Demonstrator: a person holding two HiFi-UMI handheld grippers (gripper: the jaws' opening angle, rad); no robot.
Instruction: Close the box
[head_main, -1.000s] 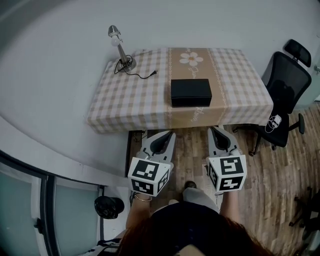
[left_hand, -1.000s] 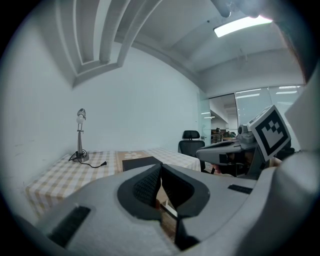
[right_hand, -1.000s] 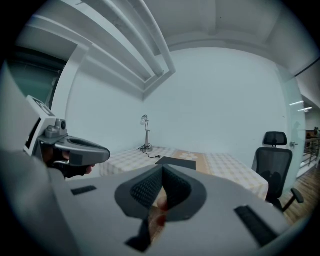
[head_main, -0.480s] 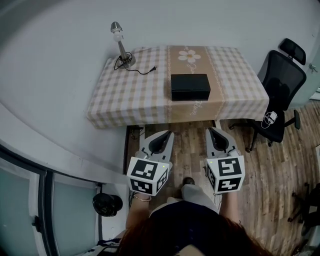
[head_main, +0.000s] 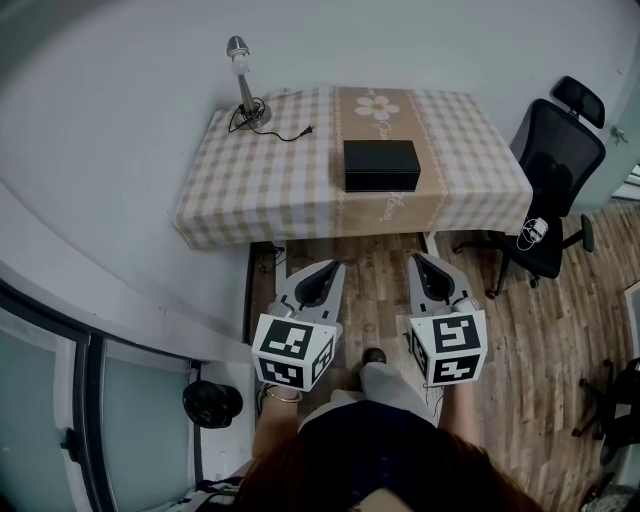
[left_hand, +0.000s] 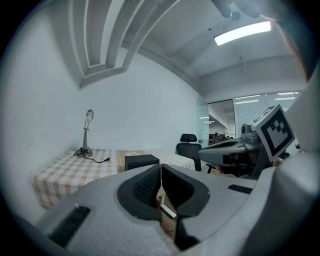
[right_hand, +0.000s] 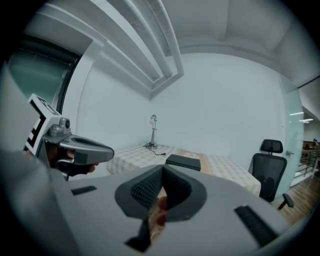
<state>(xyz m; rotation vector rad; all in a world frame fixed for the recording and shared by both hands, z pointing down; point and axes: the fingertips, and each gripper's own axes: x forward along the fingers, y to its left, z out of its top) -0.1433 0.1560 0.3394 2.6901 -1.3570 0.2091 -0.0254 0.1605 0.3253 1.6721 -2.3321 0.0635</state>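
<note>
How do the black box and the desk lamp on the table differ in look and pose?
The box is black, low and rectangular; the lamp is silvery, thin and tall. The box lies flat on the tan centre strip; the lamp stands upright near the far left corner, on the checks. The lamp trails a black cord; the box has none. Both rest on the table.
</note>
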